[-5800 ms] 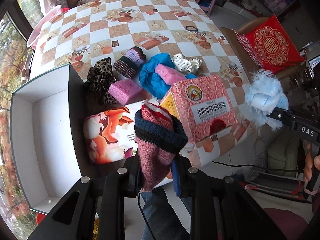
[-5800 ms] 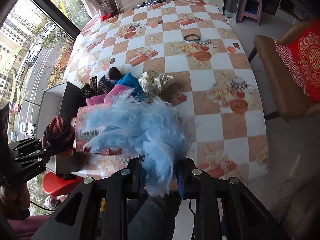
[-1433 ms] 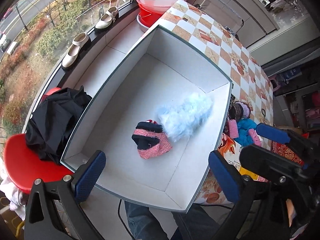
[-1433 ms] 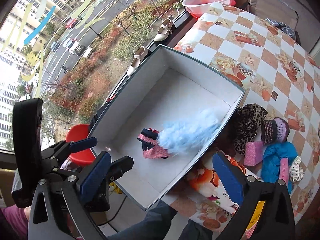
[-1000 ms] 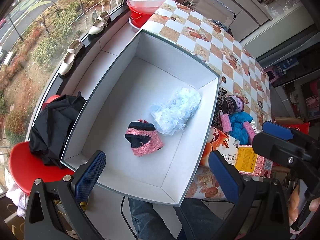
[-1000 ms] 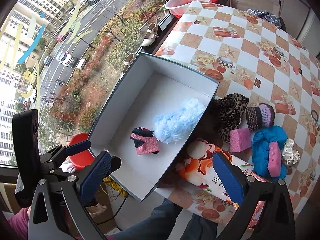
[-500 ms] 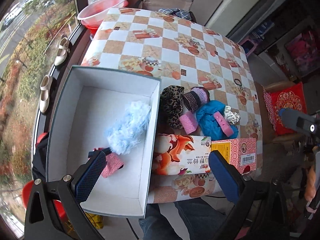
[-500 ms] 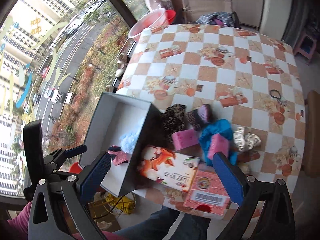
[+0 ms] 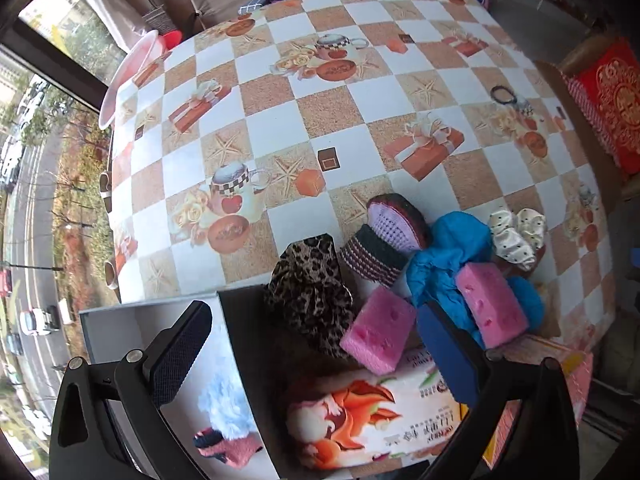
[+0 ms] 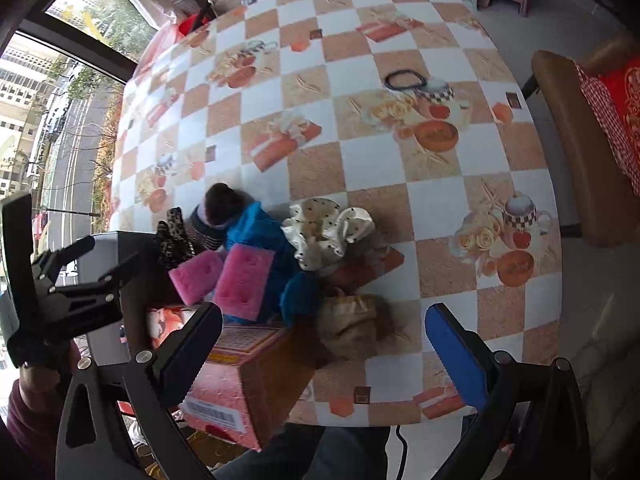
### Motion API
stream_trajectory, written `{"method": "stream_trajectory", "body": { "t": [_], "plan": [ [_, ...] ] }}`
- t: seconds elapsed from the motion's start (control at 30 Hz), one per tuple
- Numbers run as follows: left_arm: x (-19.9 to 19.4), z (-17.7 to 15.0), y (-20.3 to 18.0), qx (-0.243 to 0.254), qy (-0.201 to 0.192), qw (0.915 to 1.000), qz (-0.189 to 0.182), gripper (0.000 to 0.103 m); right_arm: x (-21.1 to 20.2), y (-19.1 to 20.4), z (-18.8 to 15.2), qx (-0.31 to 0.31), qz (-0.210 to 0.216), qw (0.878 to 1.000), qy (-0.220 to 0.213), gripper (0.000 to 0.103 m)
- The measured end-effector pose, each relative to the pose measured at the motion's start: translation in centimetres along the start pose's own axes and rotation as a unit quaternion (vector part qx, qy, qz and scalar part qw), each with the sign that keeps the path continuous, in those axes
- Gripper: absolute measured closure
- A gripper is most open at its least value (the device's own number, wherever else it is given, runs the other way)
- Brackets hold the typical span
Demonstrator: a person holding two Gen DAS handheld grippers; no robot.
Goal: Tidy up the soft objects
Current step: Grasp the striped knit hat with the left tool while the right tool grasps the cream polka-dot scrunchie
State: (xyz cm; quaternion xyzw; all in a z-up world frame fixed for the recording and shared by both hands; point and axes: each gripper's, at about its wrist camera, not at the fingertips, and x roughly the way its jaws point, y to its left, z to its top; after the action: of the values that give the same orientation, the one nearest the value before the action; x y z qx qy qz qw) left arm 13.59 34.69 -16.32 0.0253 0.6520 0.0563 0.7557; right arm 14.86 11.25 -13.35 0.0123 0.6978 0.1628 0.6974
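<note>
Here both grippers hang above the near edge of the checkered tablecloth, each with its fingers spread wide and nothing between them: the left gripper over the corner of the white box and the pile, the right gripper further right over the pink carton and bare cloth. Inside the white box, seen past the left gripper's dark finger, a light blue feathery piece lies with a pink-and-navy knitted item just below it, the two touching. On the table beside the box's dark outer wall sits the pile of soft things: a leopard-print fabric piece against the box corner, a striped knitted hat with a purple crown just right of it, a blue cloth bunched in the middle, and a cream polka-dot scrunchie at the far right. Two pink sponges rest there too, one pink sponge leaning on the edge of a floral tissue box, the other sponge lying on the blue cloth. A black hair tie lies well apart, far up the table. In the right wrist view a hand in a maroon sleeve holds the left gripper
</note>
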Motion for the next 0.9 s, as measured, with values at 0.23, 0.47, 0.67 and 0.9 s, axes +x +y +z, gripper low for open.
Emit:
{"method": "stream_trajectory", "body": {
  "t": [0.23, 0.47, 0.67, 0.9],
  "plan": [
    [6.2, 2.4, -2.8, 0.066, 0.049, 0.9964, 0.018, 0.001, 5.8, -1.9, 1.9, 0.0, -0.011, 0.999, 0.035, 0.001],
    [9.3, 4.2, -3.4, 0.08, 0.071, 0.9935, 0.038, 0.0, 11.7, -1.4, 4.2, -0.033, -0.02, 0.997, 0.072, 0.001],
    [11.1, 6.3, -2.4, 0.045, 0.059, 0.9938, 0.083, 0.001, 12.8, -2.6, 6.1, -0.037, -0.074, 0.996, 0.043, 0.001],
    [11.6, 8.5, 0.8, -0.04, 0.073, 0.9963, 0.024, 0.0, 10.1, -7.0, 9.1, 0.004, -0.068, 0.998, 0.005, 0.001]
  ]
}}
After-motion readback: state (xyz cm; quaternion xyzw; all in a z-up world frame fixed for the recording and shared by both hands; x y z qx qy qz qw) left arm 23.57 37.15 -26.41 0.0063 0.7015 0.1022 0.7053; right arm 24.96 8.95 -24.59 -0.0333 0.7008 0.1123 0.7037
